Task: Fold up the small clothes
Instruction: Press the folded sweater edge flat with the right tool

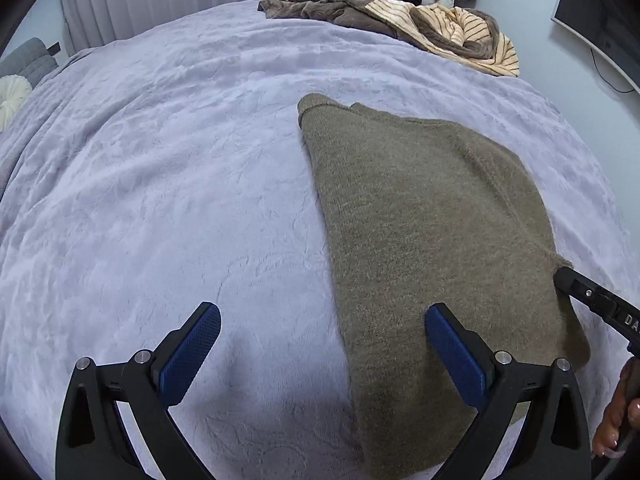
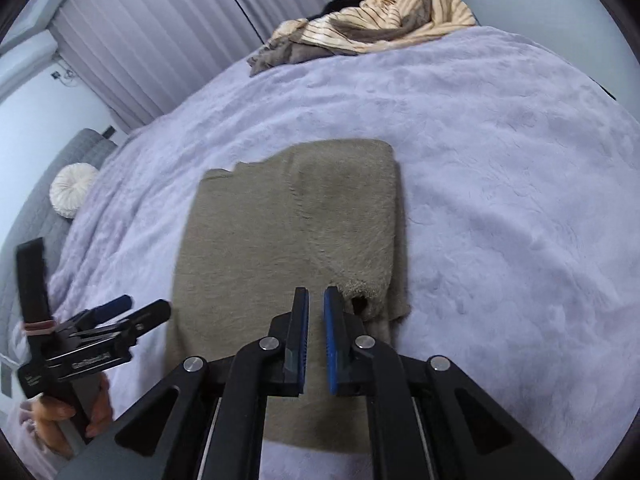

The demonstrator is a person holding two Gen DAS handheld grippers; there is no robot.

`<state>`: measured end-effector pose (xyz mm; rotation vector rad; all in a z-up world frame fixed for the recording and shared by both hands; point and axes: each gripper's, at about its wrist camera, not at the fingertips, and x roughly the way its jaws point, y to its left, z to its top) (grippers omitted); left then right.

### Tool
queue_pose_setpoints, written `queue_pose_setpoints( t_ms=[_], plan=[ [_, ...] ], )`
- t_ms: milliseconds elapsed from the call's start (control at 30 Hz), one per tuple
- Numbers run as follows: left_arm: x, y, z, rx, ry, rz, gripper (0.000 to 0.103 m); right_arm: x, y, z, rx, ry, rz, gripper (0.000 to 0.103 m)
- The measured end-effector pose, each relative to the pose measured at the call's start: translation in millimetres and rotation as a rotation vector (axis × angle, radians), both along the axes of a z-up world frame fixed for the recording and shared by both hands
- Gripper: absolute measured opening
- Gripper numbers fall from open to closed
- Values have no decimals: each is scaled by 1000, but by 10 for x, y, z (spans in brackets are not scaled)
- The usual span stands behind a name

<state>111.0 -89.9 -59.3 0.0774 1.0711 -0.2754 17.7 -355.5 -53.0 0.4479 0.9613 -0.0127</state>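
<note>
Each tool is matte black, with angular arms pierced by triangular cutouts and pinned with round silver screws. The left tool (image 1: pixel 322 354) and right tool (image 2: pixel 316 336) carry blue, finely textured pads (image 1: pixel 190 354). White lettering marks the black handles.

Olive sweater (image 1: pixel 432 240): near hem cut off by bottom edge in left wrist view; in right wrist view lower part hidden behind right gripper (image 2: pixel 316 300).
Left gripper (image 2: pixel 120 316), lower left of right wrist view: motion-blurred, label unreadable.
Hand (image 1: pixel 616 420), lower right: cut by frame edge.
Monitor (image 1: pixel 600 20), upper right: cut off.
Clothes pile (image 1: pixel 400 16), top: items too tangled to tell apart.
</note>
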Motion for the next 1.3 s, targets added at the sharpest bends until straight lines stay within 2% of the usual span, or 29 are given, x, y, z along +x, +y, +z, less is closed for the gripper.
queue_pose_setpoints(
  t_ms=[133,267,467,500,700,1033,1067,1133,1200,1300],
  plan=[
    [-25,11,-61,-17,20,-11,103,-84,-221,-221,146,1,-62,0],
    [-37,18,-55,-11,21,-11,103,-128,-173,-194,123,9,-34,0],
    [-114,33,-4,13,6,-26,103,-257,-219,-135,190,5,-38,0],
    [-127,31,-1,17,4,-30,103,-296,-223,-105,192,0,-39,3],
    [-179,25,24,22,4,-35,103,-463,-291,-8,182,1,-44,4],
    [-225,-31,6,46,8,-50,103,-548,-373,-109,212,13,-61,6],
    [-220,-38,0,47,8,-52,103,-551,-377,-113,212,13,-62,9],
    [-211,-51,-10,52,11,-58,103,-550,-398,-117,213,12,-66,22],
    [-203,-68,-21,56,15,-65,103,-556,-412,-114,218,6,-69,52],
    [-188,-75,-42,48,38,-69,103,-555,-419,-102,222,-3,-67,54]
  ],
)
